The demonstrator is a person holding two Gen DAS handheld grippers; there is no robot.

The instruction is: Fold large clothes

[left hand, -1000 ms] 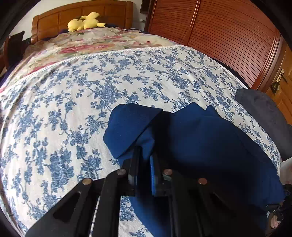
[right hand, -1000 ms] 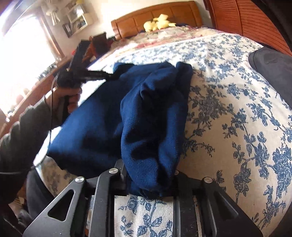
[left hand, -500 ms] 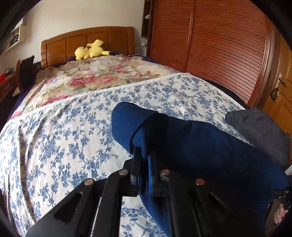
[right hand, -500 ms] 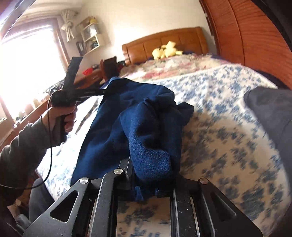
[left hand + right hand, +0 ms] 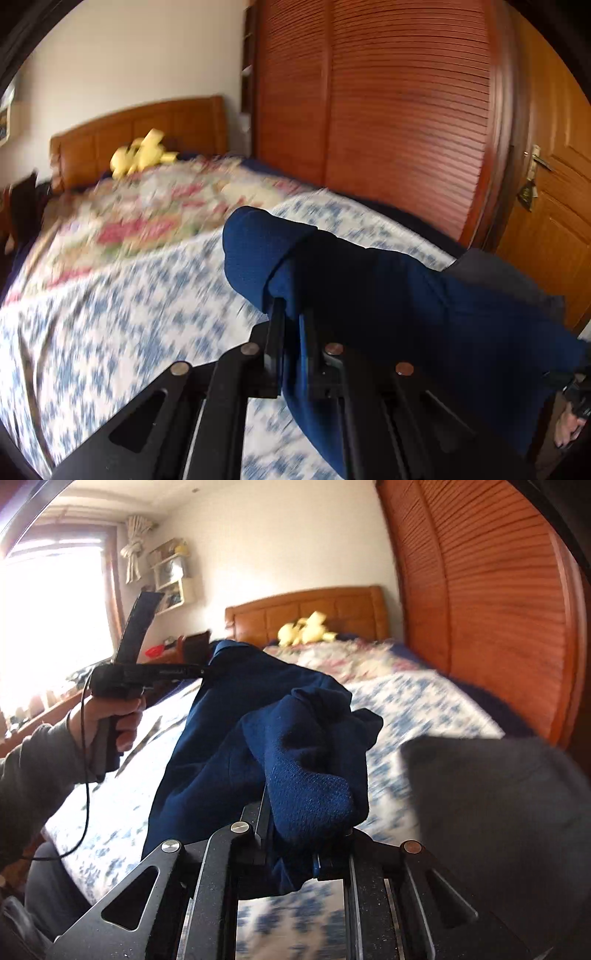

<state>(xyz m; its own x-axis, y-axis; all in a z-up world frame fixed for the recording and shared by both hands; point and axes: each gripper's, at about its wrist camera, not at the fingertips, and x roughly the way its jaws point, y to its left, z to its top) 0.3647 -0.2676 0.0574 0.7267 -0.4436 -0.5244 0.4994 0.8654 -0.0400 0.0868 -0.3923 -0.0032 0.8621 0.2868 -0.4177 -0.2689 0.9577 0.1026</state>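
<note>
A large navy blue garment (image 5: 406,302) hangs in the air above the bed, stretched between both grippers. My left gripper (image 5: 291,317) is shut on one edge of it, with cloth bunched over the fingertips. In the right wrist view the same navy garment (image 5: 258,720) drapes down over my right gripper (image 5: 295,812), which is shut on a thick fold. A hand holds the left gripper (image 5: 199,672) at the left of that view, pinching the far end of the cloth.
The bed carries a blue-flowered white sheet (image 5: 110,314) and a floral quilt (image 5: 147,214) towards the wooden headboard (image 5: 147,129). A yellow plush toy (image 5: 142,155) lies there. A dark grey garment (image 5: 498,805) lies on the bed's right side. Slatted wardrobe doors (image 5: 388,110) stand at the right.
Both grippers have risen with the navy garment, lifting it off the sheet. The cloth now hangs between them, and more of the room's walls shows.
</note>
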